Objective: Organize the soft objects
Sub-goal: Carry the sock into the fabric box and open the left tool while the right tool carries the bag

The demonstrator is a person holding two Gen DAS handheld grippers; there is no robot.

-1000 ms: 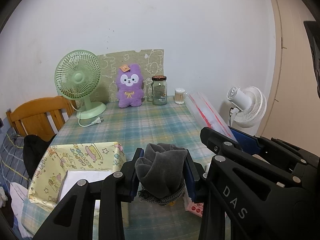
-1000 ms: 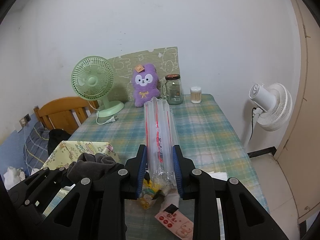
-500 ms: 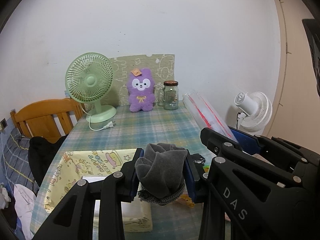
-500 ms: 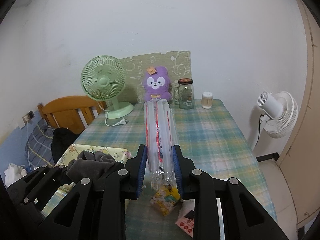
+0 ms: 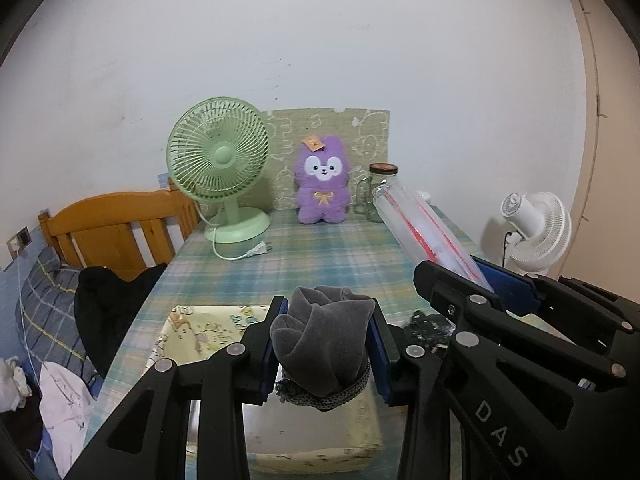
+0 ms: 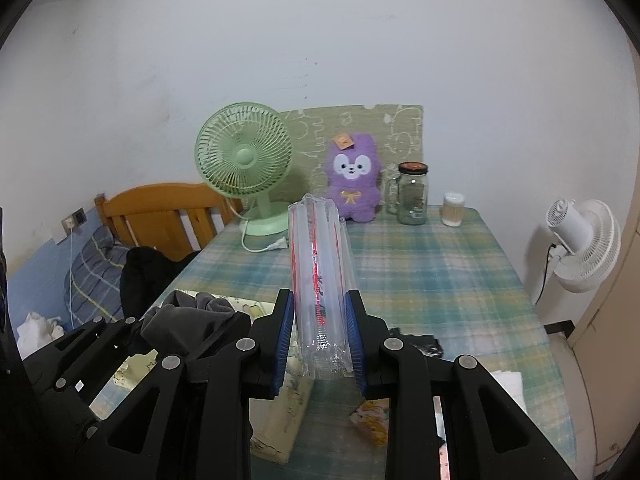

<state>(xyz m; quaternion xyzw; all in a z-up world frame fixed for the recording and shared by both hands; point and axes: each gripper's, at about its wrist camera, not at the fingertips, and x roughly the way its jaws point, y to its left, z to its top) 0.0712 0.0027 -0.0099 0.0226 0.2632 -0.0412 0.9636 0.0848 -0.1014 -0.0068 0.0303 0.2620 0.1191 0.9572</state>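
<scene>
My left gripper is shut on a rolled grey sock and holds it above a yellow cartoon-print fabric box at the near edge of the plaid table. My right gripper is shut on a clear inflated plastic packet with red print, held above the table to the right of the box. The packet also shows in the left wrist view, and the sock in the right wrist view. A purple plush toy sits at the back of the table.
A green desk fan with a loose plug, a glass jar and a small white container stand at the back. Black items and printed packets lie near the front. A wooden bed frame stands left, a white fan right.
Both grippers have risen and drawn back with their loads still held. The left gripper with the sock now hangs over the fabric box.
</scene>
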